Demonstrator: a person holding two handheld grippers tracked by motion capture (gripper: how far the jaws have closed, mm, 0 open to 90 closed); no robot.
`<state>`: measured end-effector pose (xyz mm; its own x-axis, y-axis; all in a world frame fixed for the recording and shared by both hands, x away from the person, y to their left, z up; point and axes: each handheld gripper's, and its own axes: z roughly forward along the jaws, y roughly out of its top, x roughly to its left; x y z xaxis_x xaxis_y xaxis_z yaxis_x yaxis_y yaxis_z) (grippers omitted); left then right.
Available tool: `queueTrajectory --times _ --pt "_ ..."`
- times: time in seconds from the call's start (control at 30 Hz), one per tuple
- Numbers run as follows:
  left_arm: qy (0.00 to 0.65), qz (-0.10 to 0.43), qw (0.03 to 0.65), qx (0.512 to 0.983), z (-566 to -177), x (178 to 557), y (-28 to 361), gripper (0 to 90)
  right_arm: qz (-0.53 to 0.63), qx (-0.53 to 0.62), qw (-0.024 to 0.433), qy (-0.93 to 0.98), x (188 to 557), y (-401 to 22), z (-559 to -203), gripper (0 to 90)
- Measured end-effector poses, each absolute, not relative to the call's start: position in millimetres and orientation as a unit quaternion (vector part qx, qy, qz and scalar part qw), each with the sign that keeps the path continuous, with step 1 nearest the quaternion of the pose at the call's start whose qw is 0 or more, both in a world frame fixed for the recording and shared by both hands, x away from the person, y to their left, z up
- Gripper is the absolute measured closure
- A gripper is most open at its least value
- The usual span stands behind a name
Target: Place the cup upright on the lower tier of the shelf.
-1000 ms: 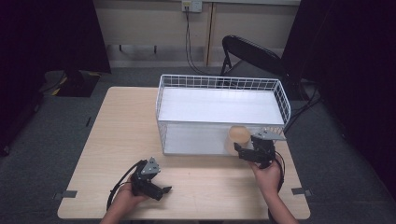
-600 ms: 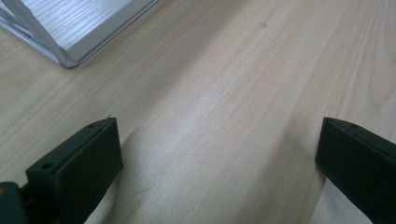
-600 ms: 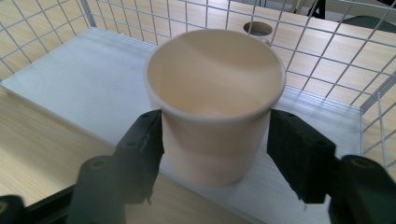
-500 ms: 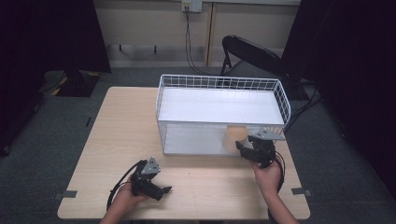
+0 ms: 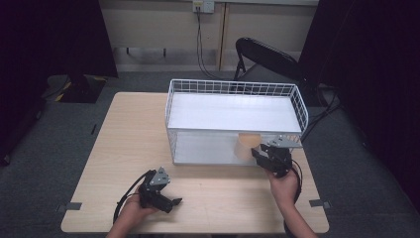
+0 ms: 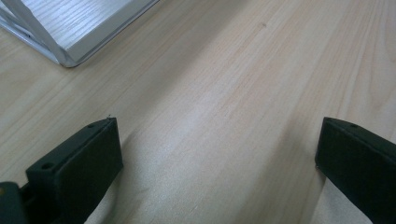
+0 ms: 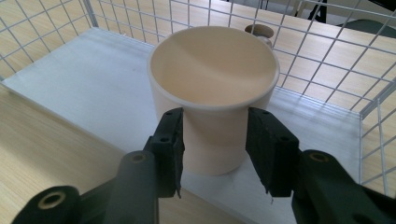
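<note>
Two grippers on a light wood table (image 5: 124, 129), one per hand. Left gripper (image 5: 171, 202) sits low near the table's front edge, left of centre, held in the person's left hand (image 5: 132, 214), cable looping off behind it; jaws spread wide apart, nothing between them, bare wood grain under them in the left gripper view, with a corner of the basket base at the top left of that view (image 6: 70, 28). Mid-table: white wire basket (image 5: 171, 106) with a pale flat floor, open at the top, back half of the table. Right side: tan paper cup (image 5: 245, 146) stands upright on the basket floor at its front right part, open mouth up, looks empty. Right gripper (image 5: 259, 156) held by the right hand (image 5: 282, 186) at the basket's front right, grey plate on top. In the right gripper view the jaws flank the cup (image 7: 215, 98) low on its wall, one each side, touching or just off it, can't tell if clamped. Dark folding chair (image 5: 267, 57) behind the table, cable down the back wall.
</note>
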<state>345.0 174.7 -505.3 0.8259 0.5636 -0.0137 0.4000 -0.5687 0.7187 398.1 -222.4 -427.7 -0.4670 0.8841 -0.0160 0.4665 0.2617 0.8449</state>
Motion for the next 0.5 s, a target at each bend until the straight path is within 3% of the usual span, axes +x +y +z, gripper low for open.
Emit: queueTrajectory --times 0.5 --pt "0.274 0.109 0.375 0.879 -505.3 345.0 174.7 0.0 0.412 0.448 0.254 0.751 400.0 -224.4 -427.2 67.2"
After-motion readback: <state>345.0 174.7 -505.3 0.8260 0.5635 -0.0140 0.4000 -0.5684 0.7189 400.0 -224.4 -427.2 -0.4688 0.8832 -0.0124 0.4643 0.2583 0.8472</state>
